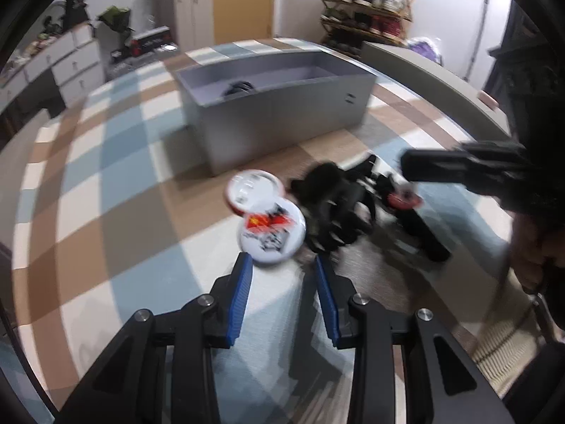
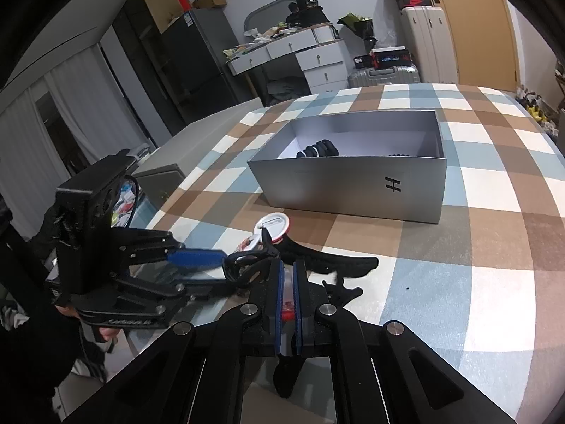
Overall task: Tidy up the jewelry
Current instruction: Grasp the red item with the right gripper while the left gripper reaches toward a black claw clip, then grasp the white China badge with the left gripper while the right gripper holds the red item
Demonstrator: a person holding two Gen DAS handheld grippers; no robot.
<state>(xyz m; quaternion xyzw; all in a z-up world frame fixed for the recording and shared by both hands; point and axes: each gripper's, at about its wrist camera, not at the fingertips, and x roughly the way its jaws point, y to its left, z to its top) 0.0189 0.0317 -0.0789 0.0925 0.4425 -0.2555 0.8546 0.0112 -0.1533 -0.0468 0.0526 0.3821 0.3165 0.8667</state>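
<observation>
My left gripper (image 1: 282, 259) hovers over a checked cloth, its blue pads a little apart. The near rim of a white badge (image 1: 272, 236) with a red and black print lies at its fingertips; bare cloth shows between the pads. A second badge (image 1: 252, 189) lies face down just beyond. Black hair claws (image 1: 335, 212) are piled to the right. My right gripper (image 2: 286, 263) is shut on a thin red-rimmed piece (image 2: 287, 312), seen in the left wrist view as a red disc (image 1: 404, 199). The left gripper (image 2: 212, 259) reaches in from the left beside a black claw (image 2: 317, 258).
A grey open box (image 2: 353, 183) stands farther back on the cloth (image 2: 459, 282), with black pieces (image 2: 317, 149) inside. The table edge drops off at the left. A person's hand (image 1: 529, 254) holds the right gripper's handle. White drawers (image 2: 317, 60) and suitcases line the wall.
</observation>
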